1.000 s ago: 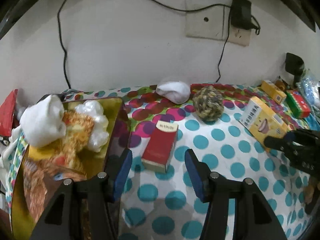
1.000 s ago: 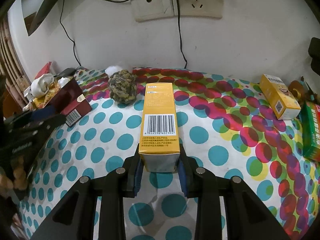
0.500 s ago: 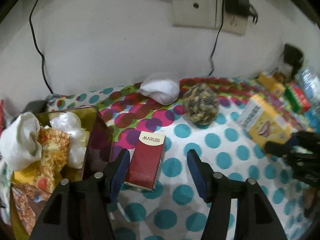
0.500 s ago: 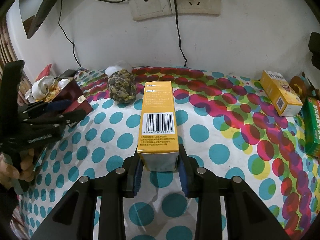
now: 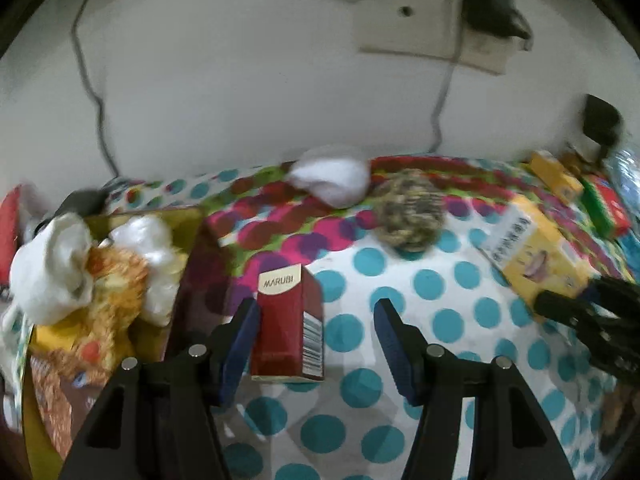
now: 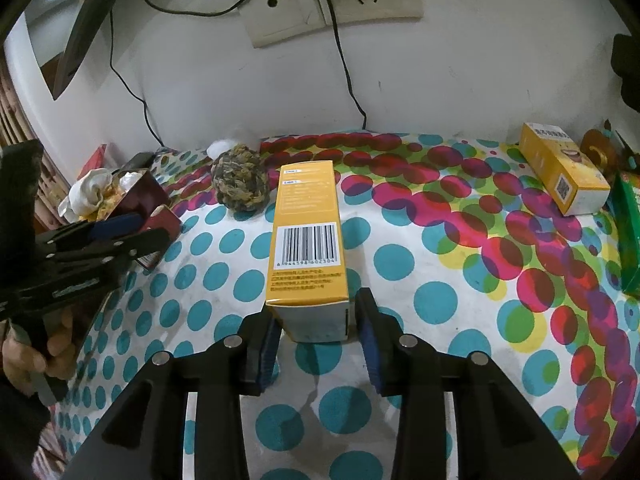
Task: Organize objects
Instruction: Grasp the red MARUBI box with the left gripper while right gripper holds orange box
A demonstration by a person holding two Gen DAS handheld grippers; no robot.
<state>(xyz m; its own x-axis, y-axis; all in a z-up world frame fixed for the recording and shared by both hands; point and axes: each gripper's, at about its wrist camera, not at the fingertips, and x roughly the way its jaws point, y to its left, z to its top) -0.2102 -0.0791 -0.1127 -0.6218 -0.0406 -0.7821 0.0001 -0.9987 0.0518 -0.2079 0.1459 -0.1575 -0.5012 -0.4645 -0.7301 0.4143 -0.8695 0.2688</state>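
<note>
A red MARUBI box (image 5: 289, 322) lies on the dotted cloth between the jaws of my open left gripper (image 5: 316, 340), close to the left finger; the right finger stands apart from it. My right gripper (image 6: 316, 340) has its pads at both sides of the near end of a long yellow box (image 6: 306, 236) that lies on the cloth; a thin gap shows at the right pad. The yellow box also shows in the left wrist view (image 5: 532, 254), with the right gripper (image 5: 588, 312) at its end. The left gripper (image 6: 100, 236) shows at the left of the right wrist view.
A tin box (image 5: 188, 264) with white cloths and a plush toy stands left. A rope ball (image 5: 410, 214) and a white cloth (image 5: 332, 178) lie near the wall. A second yellow box (image 6: 564, 172) and a green box (image 6: 628, 236) lie at the right.
My left gripper has moved forward, and the red box now sits between its jaws. The right gripper has stayed around the yellow box, and its jaws look slightly wider.
</note>
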